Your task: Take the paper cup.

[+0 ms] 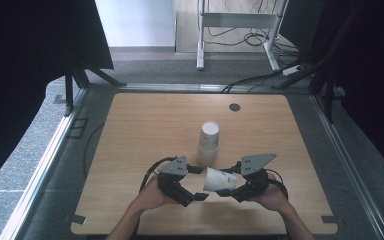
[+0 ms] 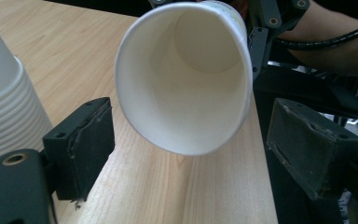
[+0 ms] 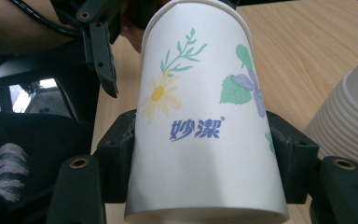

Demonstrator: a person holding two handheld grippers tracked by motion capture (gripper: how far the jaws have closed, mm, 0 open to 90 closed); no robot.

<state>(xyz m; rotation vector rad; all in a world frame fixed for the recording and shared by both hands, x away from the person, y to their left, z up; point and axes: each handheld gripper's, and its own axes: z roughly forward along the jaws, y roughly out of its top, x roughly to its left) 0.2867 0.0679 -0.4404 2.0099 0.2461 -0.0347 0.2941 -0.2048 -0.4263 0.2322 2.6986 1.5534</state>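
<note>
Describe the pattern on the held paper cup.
White paper cup printed with a yellow daisy, green leaves and blue lettering; clearest in the right gripper view.

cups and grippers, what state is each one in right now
paper cup: lying sideways above the table, gripped near its base, open mouth facing the left gripper, empty inside.
stack of cups: upside down, standing on the table, untouched.
right gripper: jaws shut on the paper cup.
left gripper: jaws open, either side of the cup's mouth, not touching.

Count: 1 loose paper cup (image 1: 218, 179); 1 stack of cups (image 1: 208, 143), perhaps a dozen nested; 2 grippers.
</note>
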